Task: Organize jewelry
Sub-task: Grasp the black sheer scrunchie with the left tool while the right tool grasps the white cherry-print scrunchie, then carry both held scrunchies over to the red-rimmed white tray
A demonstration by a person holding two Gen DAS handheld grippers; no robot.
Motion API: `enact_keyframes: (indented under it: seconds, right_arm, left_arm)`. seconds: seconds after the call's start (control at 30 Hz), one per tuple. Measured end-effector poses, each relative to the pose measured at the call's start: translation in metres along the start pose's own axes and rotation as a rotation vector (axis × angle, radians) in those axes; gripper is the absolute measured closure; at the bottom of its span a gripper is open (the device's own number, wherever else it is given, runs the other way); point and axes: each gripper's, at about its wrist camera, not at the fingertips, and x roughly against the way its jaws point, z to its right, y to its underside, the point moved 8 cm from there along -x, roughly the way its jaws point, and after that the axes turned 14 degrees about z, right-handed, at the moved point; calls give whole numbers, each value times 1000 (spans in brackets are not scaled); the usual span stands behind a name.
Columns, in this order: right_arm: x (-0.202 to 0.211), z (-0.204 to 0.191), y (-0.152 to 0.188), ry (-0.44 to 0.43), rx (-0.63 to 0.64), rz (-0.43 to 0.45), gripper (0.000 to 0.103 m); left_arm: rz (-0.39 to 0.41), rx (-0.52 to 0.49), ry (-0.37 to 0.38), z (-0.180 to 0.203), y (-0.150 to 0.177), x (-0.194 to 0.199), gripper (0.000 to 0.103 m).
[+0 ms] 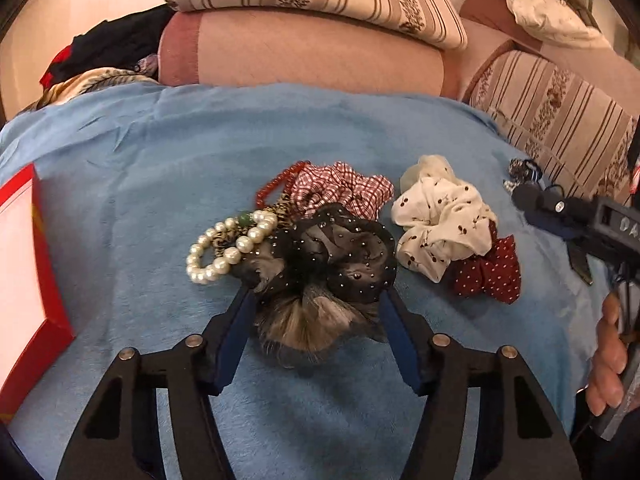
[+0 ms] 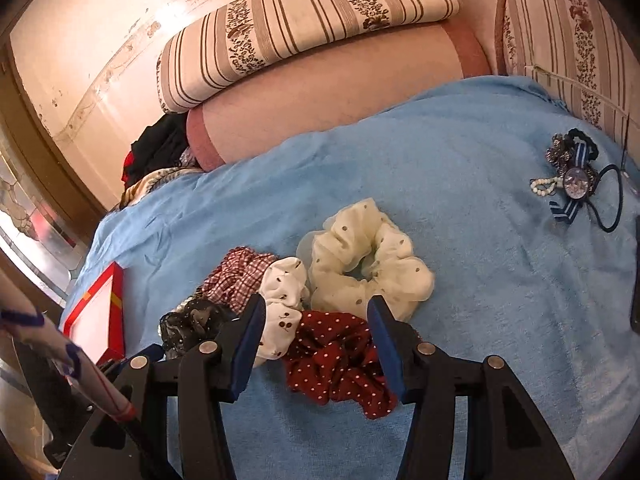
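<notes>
Left wrist view: left gripper straddling black sequinned scrunchie on blue blanket.
Jaws apart, blue pads flanking the scrunchie's fluffy near edge; whether they press it cannot be told. Pearl bracelet and red bead string lie touching its left side, checked scrunchie behind, cherry-print scrunchie to the right. Red box at far left, cut off by the frame.

Right wrist view: right gripper over red dotted scrunchie.
Jaws apart, the scrunchie between them, contact unclear. Cream scrunchie just beyond; bow clips and hair ties far right, small, hard to itemise. Judged: sorting barely begun; pile still mixed, box contents unseen.
</notes>
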Motion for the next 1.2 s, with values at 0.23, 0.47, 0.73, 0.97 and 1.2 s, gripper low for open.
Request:
enact_keyframes:
  seconds: [0.23,0.47,0.73,0.97,1.2]
  right_arm:
    - [-10,-2,1,-4,5,-10,35]
    - [-30,-23,10,-15,76,-40,35]
    - [-34,-35,21,-37,157,-52,95]
    - [-4,-45,-3,-95,162,94,95]
    - [0,-56,-3,-137,156,110,95]
  left_arm:
    - [-30,-38,-67,-4,8,-22,40]
    - [-1,-68,-73,-2,5,-17,71]
    - [41,-47,-37,-4,-4,-5,84]
    - [88,-12,-10,-6,-18,8,97]
    - [60,5,-1,-9,-14,1,96]
